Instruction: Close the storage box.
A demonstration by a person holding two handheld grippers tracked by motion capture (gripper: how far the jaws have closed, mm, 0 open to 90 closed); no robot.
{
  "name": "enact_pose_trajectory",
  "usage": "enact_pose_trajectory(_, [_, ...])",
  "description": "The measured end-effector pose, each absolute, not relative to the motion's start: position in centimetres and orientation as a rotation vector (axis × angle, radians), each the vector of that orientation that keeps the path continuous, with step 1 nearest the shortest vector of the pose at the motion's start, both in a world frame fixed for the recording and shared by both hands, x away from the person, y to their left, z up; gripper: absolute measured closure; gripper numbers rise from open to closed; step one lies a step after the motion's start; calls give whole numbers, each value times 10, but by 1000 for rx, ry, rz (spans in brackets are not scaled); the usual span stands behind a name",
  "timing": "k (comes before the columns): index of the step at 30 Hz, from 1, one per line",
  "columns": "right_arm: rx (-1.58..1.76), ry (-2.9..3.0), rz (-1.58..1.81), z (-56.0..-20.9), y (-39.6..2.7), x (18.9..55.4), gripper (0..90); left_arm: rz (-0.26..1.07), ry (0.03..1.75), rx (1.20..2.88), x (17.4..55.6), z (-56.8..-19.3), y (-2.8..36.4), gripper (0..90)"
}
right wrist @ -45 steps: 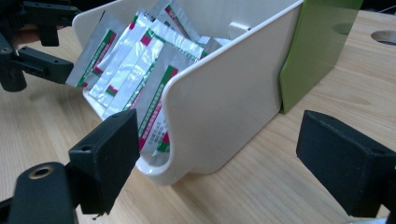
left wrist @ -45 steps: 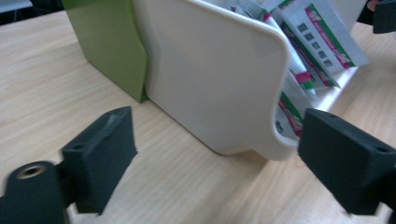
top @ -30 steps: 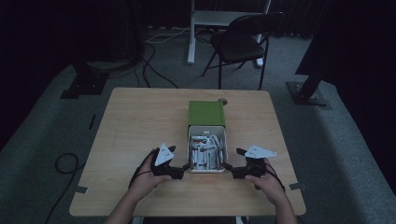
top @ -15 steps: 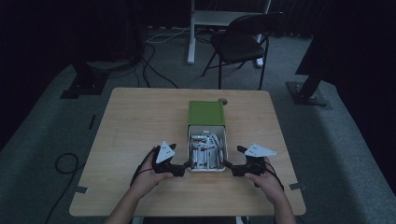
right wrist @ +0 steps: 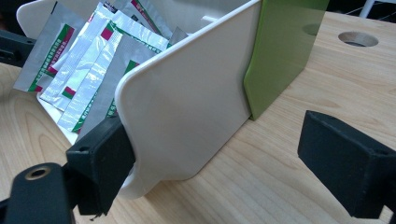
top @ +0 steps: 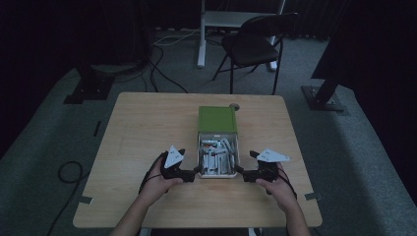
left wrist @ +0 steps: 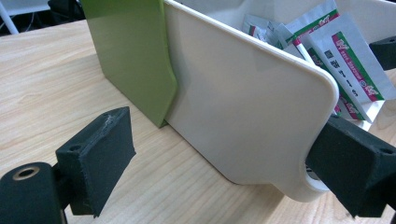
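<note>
Drawer of white plastic, caught between nothing yet: left gripper with jaws wide apart, one pad at the drawer's rounded front corner, the other out over bare wood and clear of the side wall. Same on the far side for the right gripper, also open, one pad at the opposite front corner, the other well off the wall. Contact of the inner pads with the corners likely, not certain. No pinch on either side. Seen from the high view, drawer pulled partway out of a green sleeve towards the person, near the front middle of the table, left gripper and right gripper flanking its front end. Loosely filled with foil sachets, some leaning above the rim. Judged light, stiff and thin-walled, with smooth glossy sides likely to slip under a flat pad; sleeve free to slide along on the wood. Best hold judged at the front corners or the front wall's rim, one pad inside and one outside, kept level to avoid spilling the sachets. Sachets silver with green and red bands; small print present, too blurred to read. No brand legible on drawer or sleeve. Round hole in the tabletop beyond the sleeve.
</note>
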State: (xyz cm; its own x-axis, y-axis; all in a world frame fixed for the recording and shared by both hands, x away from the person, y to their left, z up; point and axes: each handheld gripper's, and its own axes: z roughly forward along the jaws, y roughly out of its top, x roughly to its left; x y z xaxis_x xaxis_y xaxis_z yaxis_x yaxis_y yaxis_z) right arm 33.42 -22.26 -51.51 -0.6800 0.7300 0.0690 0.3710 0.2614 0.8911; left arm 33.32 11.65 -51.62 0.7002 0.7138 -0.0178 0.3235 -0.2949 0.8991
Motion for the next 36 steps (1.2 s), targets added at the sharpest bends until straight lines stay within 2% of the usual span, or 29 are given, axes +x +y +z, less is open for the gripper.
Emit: enact_pose_trajectory(36, [1040,2151,1353,-513,-218,357,128,492,828,1916,359,-512,113,107])
